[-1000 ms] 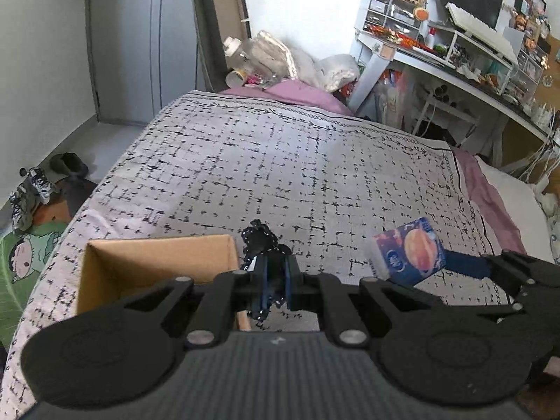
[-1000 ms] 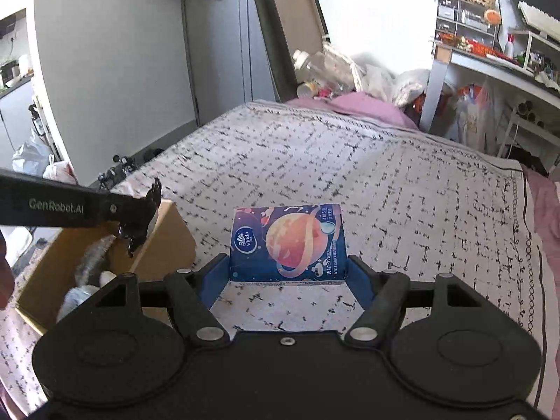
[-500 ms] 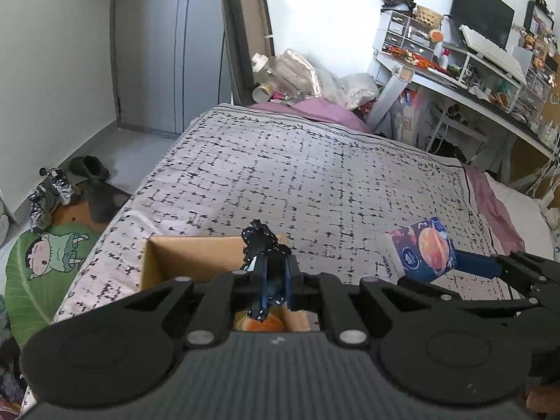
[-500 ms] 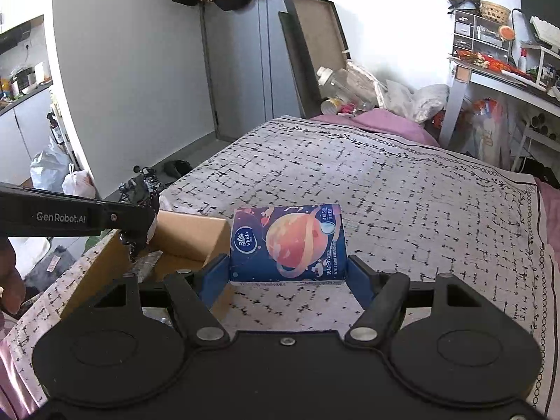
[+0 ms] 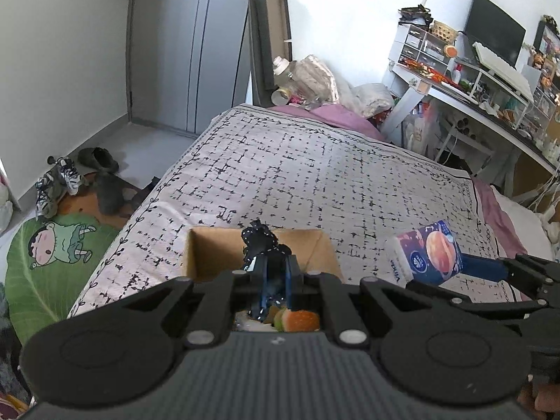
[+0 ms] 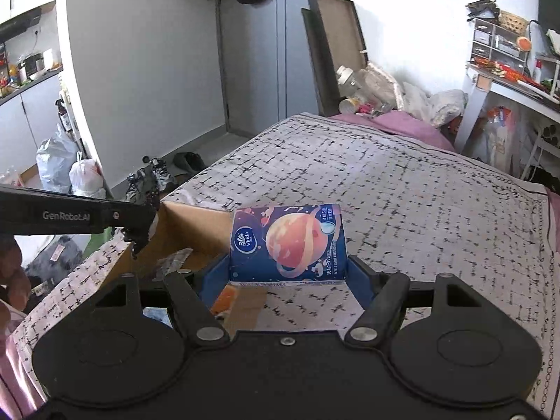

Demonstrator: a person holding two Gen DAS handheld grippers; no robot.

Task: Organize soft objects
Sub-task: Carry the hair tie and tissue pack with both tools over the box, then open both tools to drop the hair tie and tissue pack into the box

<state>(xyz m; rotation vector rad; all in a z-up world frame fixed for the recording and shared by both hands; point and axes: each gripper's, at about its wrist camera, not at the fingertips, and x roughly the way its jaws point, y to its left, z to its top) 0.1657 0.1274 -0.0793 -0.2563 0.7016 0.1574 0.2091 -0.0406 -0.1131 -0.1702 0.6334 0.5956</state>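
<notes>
While clamped by right tool point(image 6: 288, 273), tissue pack point(image 6: 287, 243).

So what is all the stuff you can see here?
Tissue pack: one, blue with an orange planet, held above the bed.
Black scrunchie: one, black with pale specks, held over the box.
Cardboard box: one, brown, open, on the bed's near corner.
Toy burger: one, orange and green, inside the box.
Bedspread: one, white with black dashes.
Cartoon rug: one, green, on the floor.
Shoes: several, dark, on the floor by the rug.
Desk: one, white, cluttered, far right.
Left gripper: black, shut on the scrunchie.
Right gripper: black with blue fingers, shut on the tissue pack.
</notes>
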